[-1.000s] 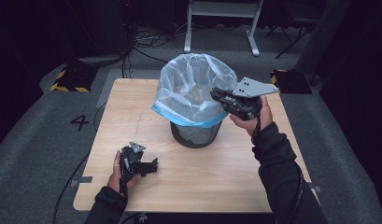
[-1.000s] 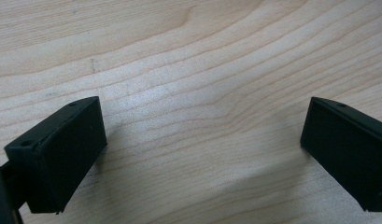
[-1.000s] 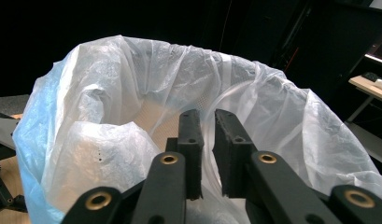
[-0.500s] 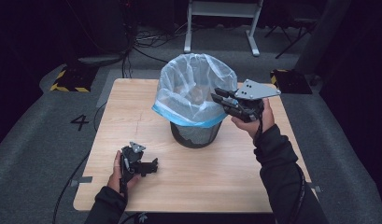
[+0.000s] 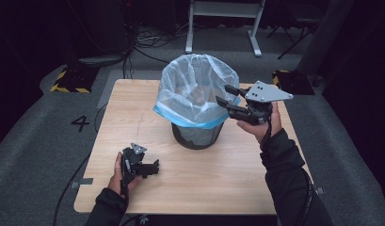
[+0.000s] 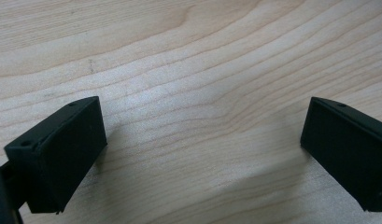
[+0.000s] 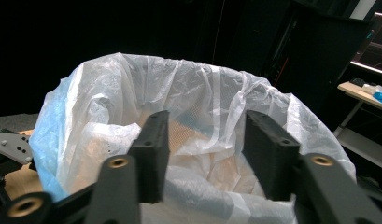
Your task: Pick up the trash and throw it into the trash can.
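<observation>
Bin [image 5: 196,134] mid-table [image 5: 237,183]; right tongs [image 5: 224,95] at rim; left tongs [image 5: 156,167] front-left.

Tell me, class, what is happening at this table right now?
A person is fitting a plastic bag liner into a mesh wastebasket on the wooden table. The right gripper is at the liner's rim; its jaws have just been opening, with nothing pinched between them. The left gripper rests open on the table, away from the basket.

Both arms wear dark long sleeves [image 5: 286,160]; each gripper is black, the right gripper [image 5: 226,95] topped by a grey three-cornered plate [image 5: 267,92] (dotted with small holes). Brass-coloured screws [image 7: 117,162] sit in its arms; a black cable [image 5: 70,186] trails from the left gripper [image 5: 152,168]
</observation>
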Demonstrator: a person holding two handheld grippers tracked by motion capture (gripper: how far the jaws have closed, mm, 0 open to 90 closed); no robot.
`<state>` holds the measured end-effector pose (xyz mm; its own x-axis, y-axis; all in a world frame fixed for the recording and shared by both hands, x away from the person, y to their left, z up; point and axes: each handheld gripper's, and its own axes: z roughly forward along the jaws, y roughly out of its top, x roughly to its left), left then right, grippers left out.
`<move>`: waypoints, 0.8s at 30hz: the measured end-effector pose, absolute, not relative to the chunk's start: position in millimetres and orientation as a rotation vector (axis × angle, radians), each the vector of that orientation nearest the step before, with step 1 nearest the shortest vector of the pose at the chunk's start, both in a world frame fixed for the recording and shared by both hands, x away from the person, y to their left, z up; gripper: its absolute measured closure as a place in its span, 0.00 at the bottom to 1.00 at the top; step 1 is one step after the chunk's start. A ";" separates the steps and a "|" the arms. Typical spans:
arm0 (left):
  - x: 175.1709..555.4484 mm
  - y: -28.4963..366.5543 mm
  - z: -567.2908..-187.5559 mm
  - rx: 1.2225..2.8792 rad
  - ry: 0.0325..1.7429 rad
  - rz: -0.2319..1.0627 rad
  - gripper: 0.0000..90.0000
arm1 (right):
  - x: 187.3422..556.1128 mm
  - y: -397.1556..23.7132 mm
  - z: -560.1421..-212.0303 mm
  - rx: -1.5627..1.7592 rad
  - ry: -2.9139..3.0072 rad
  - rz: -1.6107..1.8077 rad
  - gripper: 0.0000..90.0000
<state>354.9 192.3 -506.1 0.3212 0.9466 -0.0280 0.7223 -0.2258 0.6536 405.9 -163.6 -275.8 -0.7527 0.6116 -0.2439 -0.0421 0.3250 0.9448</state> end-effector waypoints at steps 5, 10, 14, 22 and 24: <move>354.9 192.1 -506.1 2.023 1.469 0.513 0.00 | 401.8 -168.3 -276.8 0.531 1.984 1.459 0.37; 354.9 192.1 -506.1 2.023 1.468 0.512 0.00 | 400.7 -174.8 -278.2 0.544 1.962 1.472 0.29; 354.9 192.1 -506.2 2.022 1.468 0.512 0.00 | 397.9 -183.7 -280.6 0.564 1.951 1.468 0.25; 354.9 192.1 -506.1 2.022 1.468 0.512 0.00 | 390.5 -195.1 -281.0 0.556 1.950 1.476 0.25; 354.9 192.1 -506.1 2.022 1.468 0.512 0.00 | 387.6 -198.1 -282.7 0.552 1.953 1.468 0.25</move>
<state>354.9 192.1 -506.1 0.3198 0.9470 -0.0291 0.7234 -0.2242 0.6530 387.6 -198.1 -282.7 -0.7162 0.6588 -0.2304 -0.0383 0.2925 0.9555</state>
